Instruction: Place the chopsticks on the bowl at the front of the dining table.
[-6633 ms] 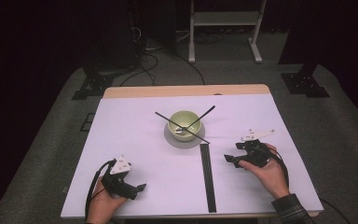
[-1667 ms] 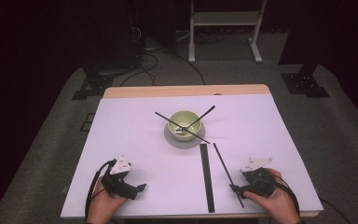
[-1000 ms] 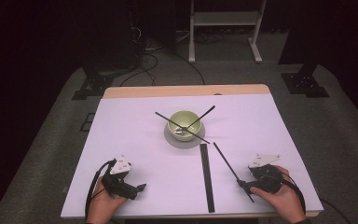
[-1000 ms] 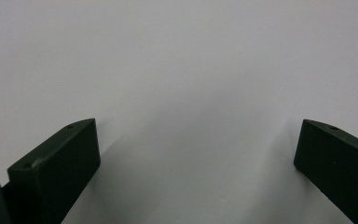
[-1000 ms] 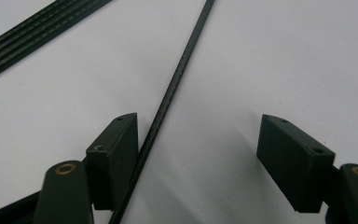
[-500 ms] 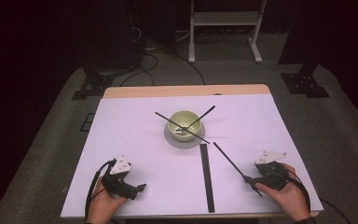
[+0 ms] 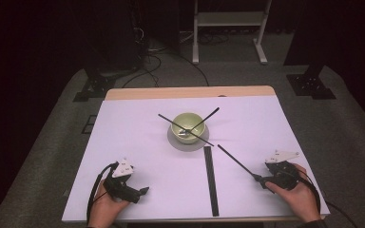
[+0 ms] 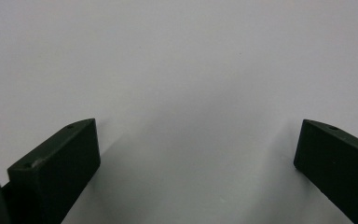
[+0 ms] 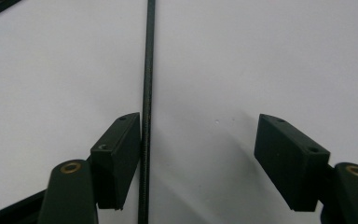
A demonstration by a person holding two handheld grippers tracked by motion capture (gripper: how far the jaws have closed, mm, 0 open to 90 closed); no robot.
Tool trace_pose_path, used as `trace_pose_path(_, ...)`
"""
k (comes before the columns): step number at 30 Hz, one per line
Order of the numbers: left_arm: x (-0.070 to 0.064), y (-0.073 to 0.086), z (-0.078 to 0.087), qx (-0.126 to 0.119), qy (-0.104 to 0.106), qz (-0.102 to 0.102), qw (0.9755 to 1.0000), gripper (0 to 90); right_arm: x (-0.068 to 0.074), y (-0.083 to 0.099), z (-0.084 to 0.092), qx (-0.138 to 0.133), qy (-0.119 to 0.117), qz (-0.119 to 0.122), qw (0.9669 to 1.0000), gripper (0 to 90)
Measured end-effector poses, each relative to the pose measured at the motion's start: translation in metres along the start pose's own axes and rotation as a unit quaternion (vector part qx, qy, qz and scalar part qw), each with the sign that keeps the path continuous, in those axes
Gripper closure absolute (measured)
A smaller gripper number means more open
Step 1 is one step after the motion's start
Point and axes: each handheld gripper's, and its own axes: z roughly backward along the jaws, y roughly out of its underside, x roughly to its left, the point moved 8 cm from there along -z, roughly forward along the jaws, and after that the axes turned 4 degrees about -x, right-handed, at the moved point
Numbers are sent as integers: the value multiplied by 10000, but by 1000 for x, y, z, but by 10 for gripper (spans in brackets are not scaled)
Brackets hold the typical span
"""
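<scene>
White sheet covers the table (image 7: 138, 123); a bare wood strip shows along its far edge. Around the table the floor is grey carpet, and the room behind is dark. Cables lie on that floor, and 1 white frame (image 7: 228, 19) stands at the back, with dark stands at both sides.

On the table I count 1 green bowl (image 7: 186, 125) on 1 grey disc (image 7: 188, 142), near the middle. 2 thin black rods lean across the bowl, rod 1 (image 7: 171, 122) from the left and rod 2 (image 7: 208, 117) from the right. 1 black strip (image 7: 211, 180) lies flat, running from the disc toward the near edge.

A rod 3 (image 7: 235, 161) lies on the sheet, slanting from near the disc to the right gripper (image 7: 261, 180) at the near right corner. In the right gripper view this rod runs between the jaws and touches the inner face of one jaw; the other jaw stands well apart from it. The jaws are wide and do not pinch it.

The left gripper (image 7: 142, 191) rests at the near left, jaws wide, with bare sheet between them.
</scene>
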Motion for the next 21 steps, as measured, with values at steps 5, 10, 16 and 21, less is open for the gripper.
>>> trace_pose_path(5, 0, 0, 0, 1, 0, 0, 10000, 0, -8, 1, 0, -28, 69, -75, 9999, 320)
trace_pose_path(10, 0, 0, 0, 0, 0, 1, 10000, 0, -14, 2, 1, -55, 30, -167, 9998, 337)
trace_pose_path(16, 0, 0, 0, 1, 0, 1, 10000, 0, -14, 2, 1, -101, -35, -174, 9998, 392)
trace_pose_path(21, 0, 0, 0, 0, 1, 1, 10000, 0, -15, 0, 4, -185, -86, -209, 9996, 443)
